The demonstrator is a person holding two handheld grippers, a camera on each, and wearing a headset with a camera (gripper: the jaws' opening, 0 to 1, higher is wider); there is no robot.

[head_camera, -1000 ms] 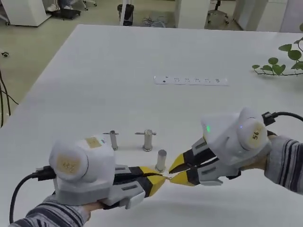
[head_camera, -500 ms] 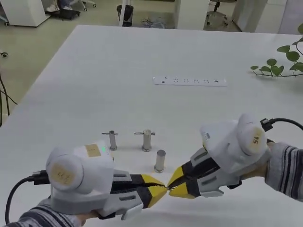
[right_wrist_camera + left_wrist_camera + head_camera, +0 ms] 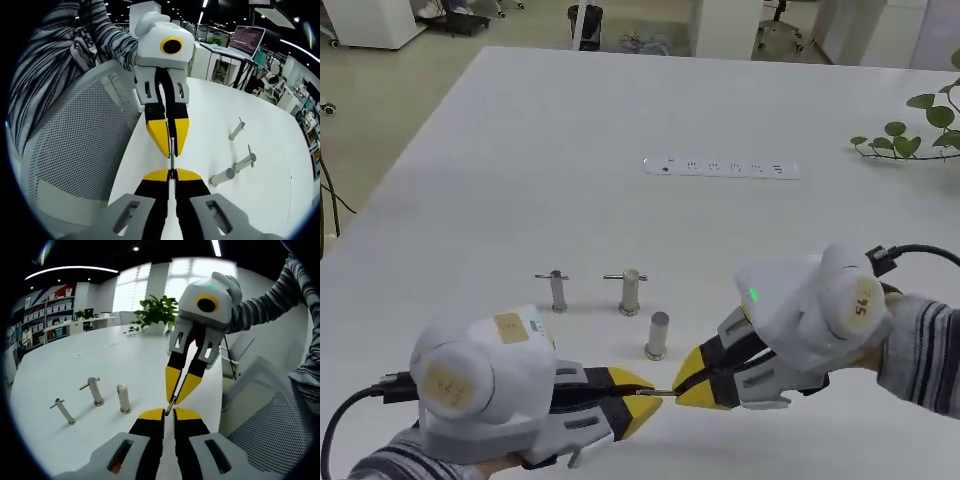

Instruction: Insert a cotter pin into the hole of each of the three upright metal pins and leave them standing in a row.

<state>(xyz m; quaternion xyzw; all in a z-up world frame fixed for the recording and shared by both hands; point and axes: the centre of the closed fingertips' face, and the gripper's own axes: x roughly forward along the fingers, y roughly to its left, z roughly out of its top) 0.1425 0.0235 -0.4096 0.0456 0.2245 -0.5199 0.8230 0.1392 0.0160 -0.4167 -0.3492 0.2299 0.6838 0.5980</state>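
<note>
- Cotter pin (image 3: 658, 392): clamped at both ends, left gripper (image 3: 642, 395) and right gripper (image 3: 682, 386) closed tip to tip, apparently re-gripping for insertion.
- Bare metal pin (image 3: 657, 335): upright just beyond the tips, awaiting it.

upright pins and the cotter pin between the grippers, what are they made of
The upright pins look like metal, probably steel: silvery grey, smooth, with a soft sheen. The cotter pin is thin grey wire, likely metal too, but too small to judge its finish.

Pins (image 3: 657, 336) smooth shiny metal; tbl (image 3: 570, 150) matt white.
</note>
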